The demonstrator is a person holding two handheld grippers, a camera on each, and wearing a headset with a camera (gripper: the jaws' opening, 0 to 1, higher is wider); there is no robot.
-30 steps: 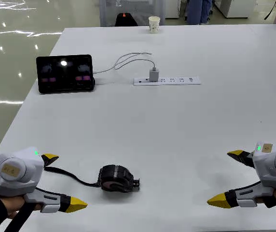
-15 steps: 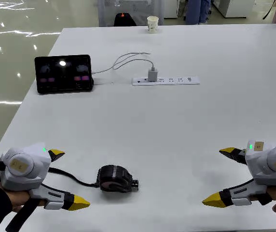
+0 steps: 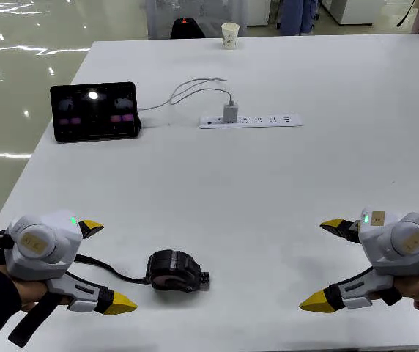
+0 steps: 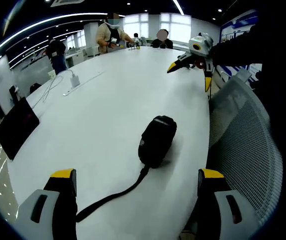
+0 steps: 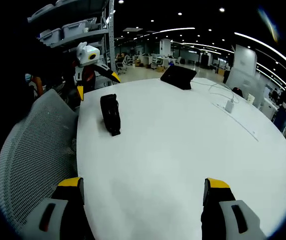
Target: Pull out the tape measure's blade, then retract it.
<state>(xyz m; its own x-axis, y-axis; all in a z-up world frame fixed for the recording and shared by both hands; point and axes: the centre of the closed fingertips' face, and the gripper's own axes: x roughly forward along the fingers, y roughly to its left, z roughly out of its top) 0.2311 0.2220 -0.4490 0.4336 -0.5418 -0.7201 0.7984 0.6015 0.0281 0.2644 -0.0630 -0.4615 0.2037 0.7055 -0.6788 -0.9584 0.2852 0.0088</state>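
I'm holding my L gripper (image 3: 109,265) low over the near-left part of the white table (image 3: 268,183). Its jaws are standing wide apart w/ nothing clamped. The tape's black strap (image 3: 121,275) is running through the gap, and I can't tell if it's touching a jaw. My R gripper (image 3: 319,262) is hovering at the near-right side, jaws also spread wide and gripping nothing, yellow tips pointing in toward the L one. The 2 grippers are sitting well apart.

The tape measure (image 3: 174,270) is lying on the table near my L gripper, btwn the 2 grippers but much closer to the L. It's a black case. The blade is sitting wound inside, w/ just the end hook poking out on the side facing my R gripper. In the left gripper view it's lying straight ahead of the jaws, strap trailing back toward me.

Further out, a dark tablet (image 3: 94,111) is standing propped at the far left. A white power strip (image 3: 257,119) is lying mid-table w/ a charger (image 3: 230,112) plugged in, and a white cable (image 3: 191,92) is looping off it toward the tablet. A paper cup (image 3: 229,34) is standing at the far edge. In both gripper views a grey mesh chair (image 4: 243,135) is showing by the table's near edge.
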